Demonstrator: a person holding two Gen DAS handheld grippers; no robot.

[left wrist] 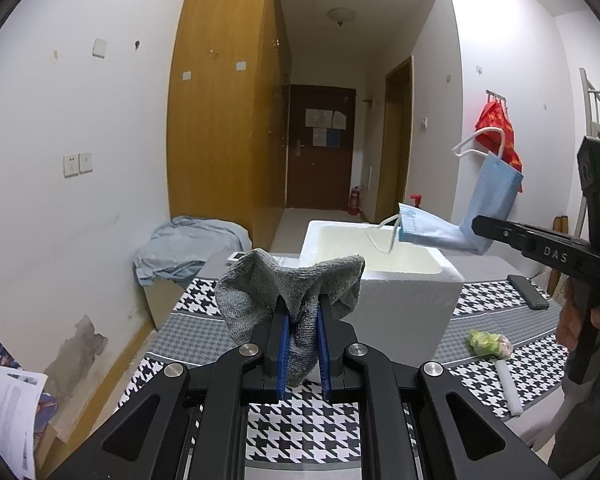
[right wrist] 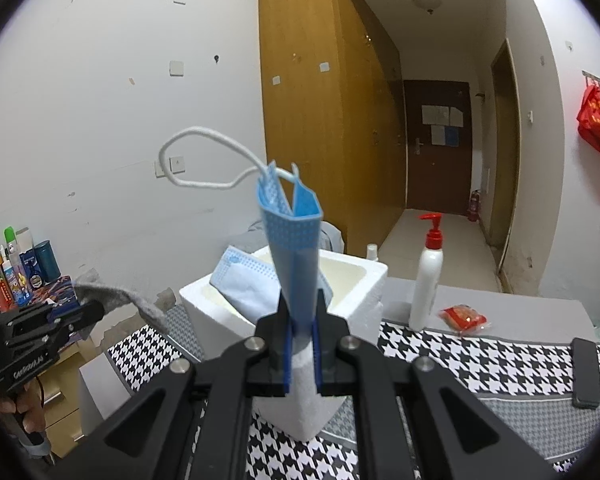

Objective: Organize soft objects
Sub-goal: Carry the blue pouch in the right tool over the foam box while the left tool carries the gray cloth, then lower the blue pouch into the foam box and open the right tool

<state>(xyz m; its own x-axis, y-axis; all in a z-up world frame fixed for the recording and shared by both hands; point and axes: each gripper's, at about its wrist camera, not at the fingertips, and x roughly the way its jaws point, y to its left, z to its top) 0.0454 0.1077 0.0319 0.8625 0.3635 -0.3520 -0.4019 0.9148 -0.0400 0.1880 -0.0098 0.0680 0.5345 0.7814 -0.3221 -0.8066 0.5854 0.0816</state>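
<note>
**Sock and mask held aloft by the foam box**

Left gripper [left wrist: 302,322] clamped on a grey sock [left wrist: 288,292], lifted above the houndstooth cloth [left wrist: 300,424], just in front of the white foam box [left wrist: 404,300]. Right gripper [right wrist: 302,322] pinched on a folded blue face mask [right wrist: 296,248], one half upright, the other drooping over the box's open top, ear loop [right wrist: 198,160] curling free. Nearby on the table: lotion pump bottle [right wrist: 426,276], red packet [right wrist: 464,318], black phone [right wrist: 586,372].

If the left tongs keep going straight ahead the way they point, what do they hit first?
Probably the white foam box: it stands directly ahead of the left tongs, which grip a gray sock. Depth is unclear.
</note>
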